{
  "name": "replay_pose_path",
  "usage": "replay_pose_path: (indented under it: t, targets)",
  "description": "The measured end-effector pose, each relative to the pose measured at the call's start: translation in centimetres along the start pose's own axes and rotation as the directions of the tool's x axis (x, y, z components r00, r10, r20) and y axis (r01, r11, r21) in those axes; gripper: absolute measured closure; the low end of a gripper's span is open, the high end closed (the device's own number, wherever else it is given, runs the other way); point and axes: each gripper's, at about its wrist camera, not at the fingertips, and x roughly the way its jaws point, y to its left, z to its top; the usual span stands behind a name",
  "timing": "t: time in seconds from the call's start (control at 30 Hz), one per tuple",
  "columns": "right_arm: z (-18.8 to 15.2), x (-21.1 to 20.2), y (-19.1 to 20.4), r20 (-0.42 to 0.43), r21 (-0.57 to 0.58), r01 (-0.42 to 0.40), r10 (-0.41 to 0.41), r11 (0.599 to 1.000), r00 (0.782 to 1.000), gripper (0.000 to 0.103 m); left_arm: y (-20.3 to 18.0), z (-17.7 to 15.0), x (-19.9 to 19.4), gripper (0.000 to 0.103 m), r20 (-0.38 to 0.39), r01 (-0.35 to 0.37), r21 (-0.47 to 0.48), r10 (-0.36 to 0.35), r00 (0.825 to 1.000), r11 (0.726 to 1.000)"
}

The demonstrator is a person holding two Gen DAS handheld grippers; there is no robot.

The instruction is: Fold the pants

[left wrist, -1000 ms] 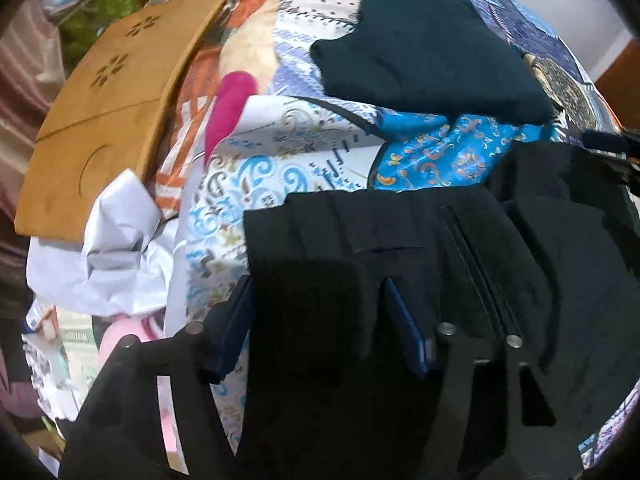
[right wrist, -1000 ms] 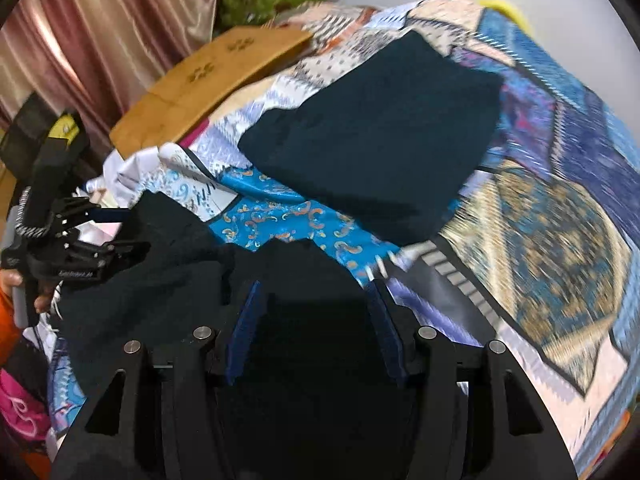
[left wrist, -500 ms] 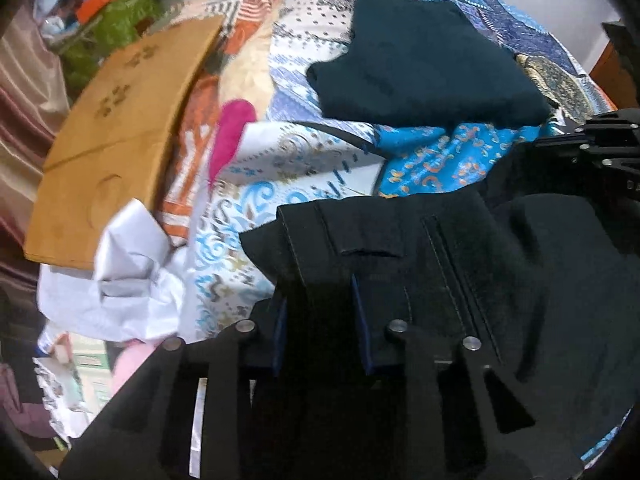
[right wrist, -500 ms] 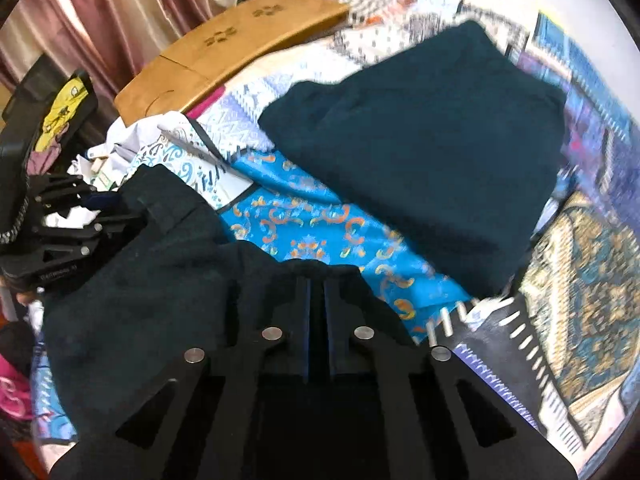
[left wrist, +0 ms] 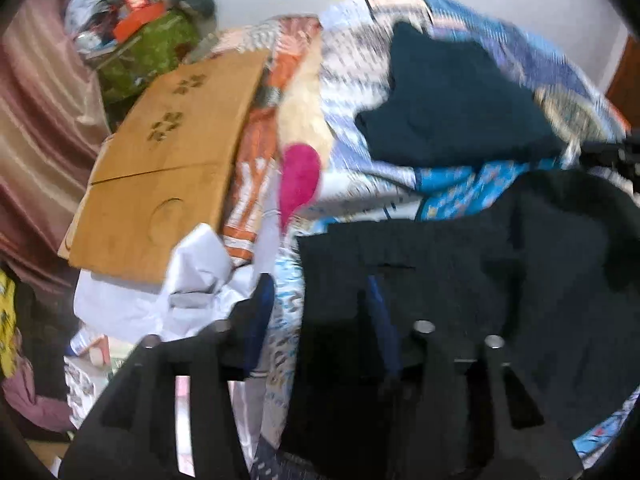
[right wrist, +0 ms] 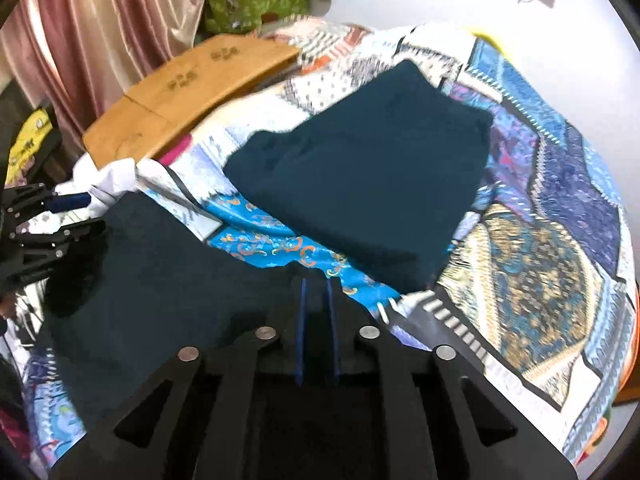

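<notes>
Pants [right wrist: 168, 280] lie on the patchwork bed cover [right wrist: 560, 280].
Left gripper [left wrist: 320, 312] opens wide over the waist edge. Right gripper [right wrist: 316, 292] opens a little, with black cloth between its pads.

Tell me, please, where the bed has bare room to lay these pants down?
Free: the quilt right of the folded garment, toward the wall. Crowded: the left edge, with the wooden board and white cloth.
</notes>
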Motion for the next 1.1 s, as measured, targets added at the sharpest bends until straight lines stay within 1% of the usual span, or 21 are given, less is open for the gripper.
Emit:
replay_pose_path:
  t: [0.03, 0.1, 0.17, 0.27, 0.33, 0.4, 0.5, 0.6, 0.63, 0.67, 0.73, 0.77, 0.8, 0.83, 0.87, 0.9, 0.93, 0.97, 1.03, 1.1]
  targets:
    - [-0.3, -1.0, 0.0, 0.016, 0.005, -0.004, 0.004, 1.000, 1.000, 0.071, 0.7, -0.2, -1.1, 0.042, 0.015, 0.012, -0.025, -0.011, 1.000, 1.000]
    - [-1.2, -3.5, -0.1, 0.067, 0.013, -0.017, 0.016, 1.000, 0.998, 0.062, 1.7, -0.6, -2.7, 0.035, 0.031, 0.036, -0.073, -0.033, 0.999, 0.997]
    - [-2.1, -5.4, 0.1, 0.087, 0.011, -0.023, 0.022, 1.000, 0.996, 0.061, 2.8, -1.5, -3.8, 0.032, 0.026, 0.066, -0.126, -0.063, 0.998, 0.990]
    - [-4.3, -8.0, 0.3, 0.109, 0.018, -0.042, 0.039, 0.999, 0.993, 0.060, 3.0, -3.3, -4.1, 0.031, -0.009, 0.098, -0.169, -0.101, 0.995, 0.981]
    - [-5.7, -8.8, 0.5, 0.111, 0.017, -0.035, 0.033, 0.999, 0.993, 0.057, 2.8, -4.8, -4.0, 0.031, -0.042, 0.113, -0.184, -0.122, 0.992, 0.977]
    - [-7.3, -9.2, 0.5, 0.110, 0.013, -0.027, 0.025, 1.000, 0.994, 0.056, 2.4, -6.1, -3.7, 0.031, -0.075, 0.130, -0.197, -0.147, 0.986, 0.972]
    - [-9.8, -9.2, 0.4, 0.091, 0.030, -0.030, 0.027, 0.999, 0.996, 0.056, 1.4, -8.0, -2.7, 0.031, -0.125, 0.185, -0.240, -0.220, 0.968, 0.953]
    - [-12.3, -8.7, 0.1, 0.064, 0.072, -0.045, 0.041, 0.996, 0.997, 0.056, 0.6, -9.2, -1.5, 0.031, -0.160, 0.253, -0.317, -0.315, 0.936, 0.914]
    - [-13.0, -8.6, 0.1, 0.058, 0.081, -0.052, 0.048, 0.995, 0.997, 0.056, 0.4, -9.6, -1.0, 0.031, -0.168, 0.263, -0.350, -0.337, 0.927, 0.899]
    - [-13.7, -8.5, 0.0, 0.050, 0.086, -0.059, 0.055, 0.995, 0.997, 0.056, 0.3, -9.7, -0.9, 0.031, -0.168, 0.253, -0.365, -0.331, 0.929, 0.896]
    - [-15.0, -8.1, 0.0, 0.034, 0.088, -0.063, 0.060, 0.994, 0.998, 0.056, -0.1, -9.8, -0.8, 0.041, -0.167, 0.218, -0.358, -0.292, 0.942, 0.908]
    - [-15.6, -7.9, 0.1, 0.024, 0.089, -0.058, 0.056, 0.994, 0.998, 0.056, -0.3, -9.7, -0.9, 0.055, -0.170, 0.185, -0.343, -0.254, 0.952, 0.921]
    - [-16.1, -7.5, -0.1, 0.013, 0.097, -0.060, 0.059, 0.994, 0.998, 0.056, -0.4, -9.6, -1.0, 0.061, -0.168, 0.168, -0.324, -0.231, 0.958, 0.931]
    - [-16.6, -7.3, -0.2, 0.005, 0.104, -0.066, 0.065, 0.992, 0.998, 0.056, -0.7, -9.6, -1.5, 0.064, -0.149, 0.162, -0.297, -0.213, 0.966, 0.941]
    - [-16.9, -7.3, -0.2, 0.006, 0.108, -0.067, 0.067, 0.992, 0.998, 0.056, -1.0, -9.5, -1.8, 0.065, -0.139, 0.145, -0.273, -0.188, 0.972, 0.951]
    - [-17.1, -7.5, -0.3, 0.021, 0.111, -0.068, 0.066, 0.992, 0.998, 0.056, -1.5, -9.5, -2.0, 0.065, -0.132, 0.112, -0.230, -0.145, 0.981, 0.967]
    - [-17.1, -7.7, -0.3, 0.021, 0.111, -0.069, 0.067, 0.991, 0.998, 0.055, -1.7, -9.6, -2.0, 0.065, -0.133, 0.094, -0.199, -0.122, 0.984, 0.975]
    - [-17.2, -7.9, -0.2, 0.021, 0.112, -0.069, 0.067, 0.991, 0.998, 0.055, -1.9, -9.7, -1.7, 0.064, -0.142, 0.081, -0.180, -0.108, 0.984, 0.980]
    - [-17.2, -8.4, -0.1, 0.034, 0.114, -0.065, 0.061, 0.991, 0.998, 0.055, -1.8, -9.9, -1.5, 0.059, -0.167, 0.066, -0.168, -0.095, 0.981, 0.984]
    - [-16.9, -9.1, 0.3, 0.047, 0.099, -0.065, 0.060, 0.993, 0.997, 0.055, -1.9, -9.7, -2.2, 0.054, -0.157, 0.044, -0.145, -0.067, 0.985, 0.988]
